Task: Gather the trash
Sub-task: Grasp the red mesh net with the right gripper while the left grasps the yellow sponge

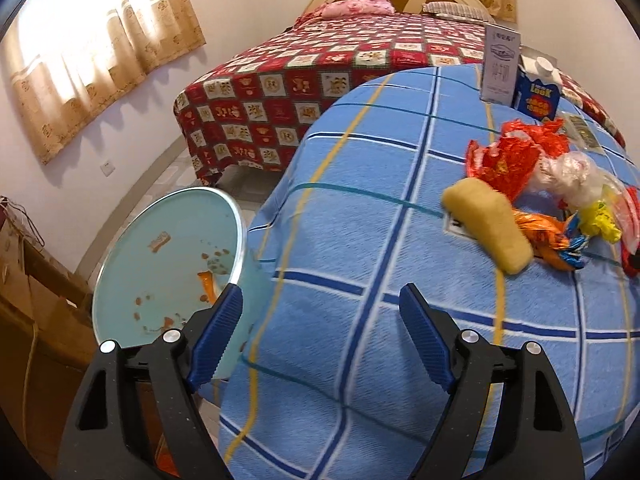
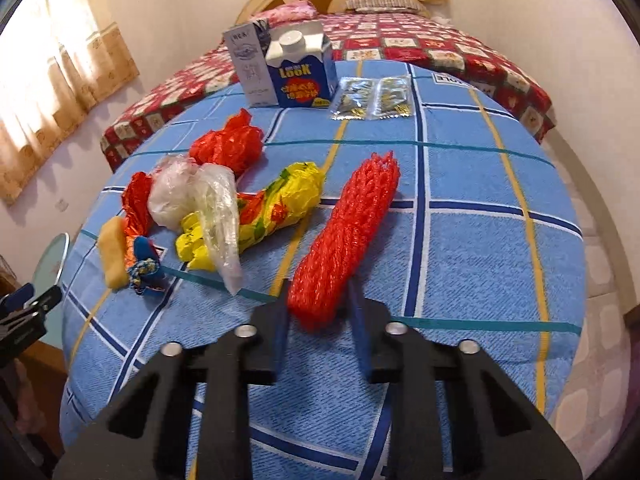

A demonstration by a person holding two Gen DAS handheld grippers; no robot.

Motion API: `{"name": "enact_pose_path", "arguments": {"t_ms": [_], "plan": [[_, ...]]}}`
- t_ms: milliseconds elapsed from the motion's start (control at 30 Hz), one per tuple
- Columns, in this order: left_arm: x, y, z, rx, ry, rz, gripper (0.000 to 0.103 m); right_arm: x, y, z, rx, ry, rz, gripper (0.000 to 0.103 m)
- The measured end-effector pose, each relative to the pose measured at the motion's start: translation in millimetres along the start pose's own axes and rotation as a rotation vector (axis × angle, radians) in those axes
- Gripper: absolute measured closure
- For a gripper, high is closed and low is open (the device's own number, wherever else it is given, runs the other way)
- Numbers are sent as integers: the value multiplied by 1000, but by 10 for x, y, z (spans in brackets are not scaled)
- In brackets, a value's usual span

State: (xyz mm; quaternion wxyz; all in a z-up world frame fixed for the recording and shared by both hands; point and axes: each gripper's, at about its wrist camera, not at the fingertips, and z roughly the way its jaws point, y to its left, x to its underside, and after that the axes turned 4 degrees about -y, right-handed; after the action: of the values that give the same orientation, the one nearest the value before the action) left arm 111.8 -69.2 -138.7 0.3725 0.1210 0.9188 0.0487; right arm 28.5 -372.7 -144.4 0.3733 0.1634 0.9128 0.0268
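Jaws of the right gripper (image 2: pixel 318 304) are seen set narrowly on either side of the near end of a red foam net sleeve (image 2: pixel 352 236), which lies lengthwise on the blue checked cloth (image 2: pixel 480 248); whether the pads are already pressing it cannot be told. The sleeve is judged very light, soft and springy, so it can be expected to crush under a firm squeeze and to be lifted without effort. Its mesh gives plenty of grip, and a hold across the near end or the middle is judged sound.

To the left of it a yellow printed wrapper (image 2: pixel 264 208), a crumpled clear plastic bag (image 2: pixel 200 200), red crinkled wrappers (image 2: pixel 228 144) and a yellow sponge-like piece (image 2: pixel 112 252) are heaped together, touching. These are thin and slippery by appearance and are best pinched at a bunched fold. Further back a blue Look carton (image 2: pixel 300 68) stands upright beside a grey box (image 2: pixel 250 68), with two foil sachets (image 2: pixel 372 98) laid flat near them.

The left gripper (image 1: pixel 320 308) is held wide apart and empty, above the cloth's edge. Just beside it, off the table, a pale blue bin (image 1: pixel 132 240) is seen with scraps already inside.
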Motion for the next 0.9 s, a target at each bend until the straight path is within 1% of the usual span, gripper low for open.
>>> {"name": "enact_pose_path", "arguments": {"t_ms": [33, 200, 467, 567, 733, 800, 833, 867, 900], "plan": [[-11, -44, -9, 3, -1, 5, 24, 1, 8, -26, -7, -10, -10, 92], [-56, -239, -57, 23, -12, 28, 24, 10, -24, -168, -8, -45, -32, 92], [-164, -648, -71, 55, -14, 56, 24, 124, -289, -376, 40, -87, -43, 92], [-201, -818, -51, 62, -16, 77, 24, 150, -377, -409, 40, -99, -33, 92], [-219, -965, 91, 67, 21, 97, 24, 164, -397, -434, 32, -127, -32, 92], [-220, -983, 178, 79, 50, 93, 25, 177, -367, -428, 19, -134, -40, 92], [-217, -977, 210, 89, 61, 86, 31, 185, -356, -420, 12, -134, -43, 92], [-221, -962, 245, 115, 73, 73, 36, 191, -354, -421, 7, -135, -44, 92], [-213, -959, 241, 134, 74, 67, 45, 196, -343, -422, 1, -136, -45, 92]]}}
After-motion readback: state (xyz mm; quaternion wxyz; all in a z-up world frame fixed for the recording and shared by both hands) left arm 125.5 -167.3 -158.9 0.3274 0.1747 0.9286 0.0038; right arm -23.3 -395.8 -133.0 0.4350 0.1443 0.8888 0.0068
